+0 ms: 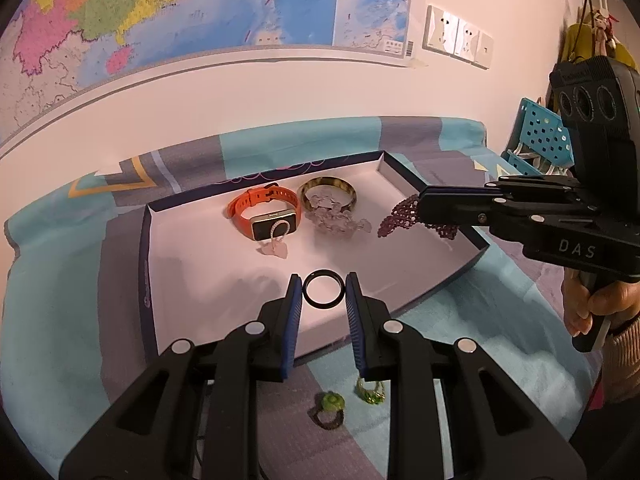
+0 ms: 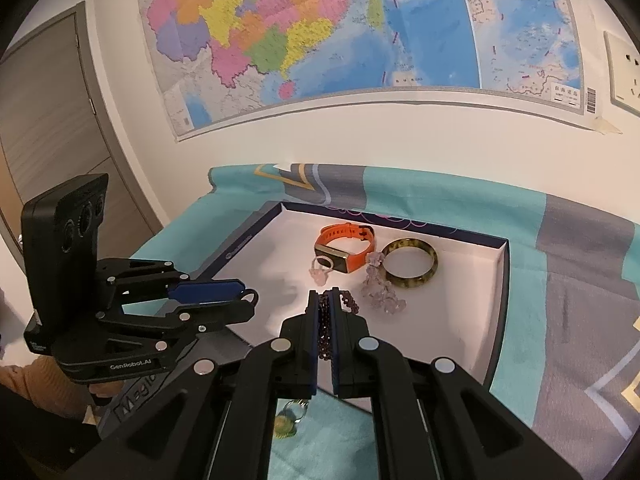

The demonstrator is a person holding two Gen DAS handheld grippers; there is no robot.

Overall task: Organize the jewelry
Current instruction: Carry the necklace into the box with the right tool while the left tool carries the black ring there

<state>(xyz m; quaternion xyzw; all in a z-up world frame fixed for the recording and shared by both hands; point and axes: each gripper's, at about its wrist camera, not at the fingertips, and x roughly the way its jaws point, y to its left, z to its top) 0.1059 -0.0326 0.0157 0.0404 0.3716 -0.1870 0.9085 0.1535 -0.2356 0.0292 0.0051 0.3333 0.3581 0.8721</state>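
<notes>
- White-lined box point(image 1: 208, 264) lay on the bed, already holding the orange watch point(image 1: 264, 212) and bangle point(image 1: 328, 196).
- My right tool point(image 2: 323, 300) clenched the dark beaded bracelet point(image 2: 324, 328) above the box, likely for dropping in.
- My left tool point(image 1: 323, 292) gripped the black ring point(image 1: 323, 289) over the box's near edge.

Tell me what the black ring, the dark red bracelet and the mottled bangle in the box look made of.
Black ring: glossy, smooth, even black; perhaps ceramic, stone or plastic.
Dark red bracelet: strands of small shiny beads that droop, probably garnet or glass.
Mottled bangle: rigid, polished, olive with dark patches; jade-like stone or resin, cannot tell which.
</notes>
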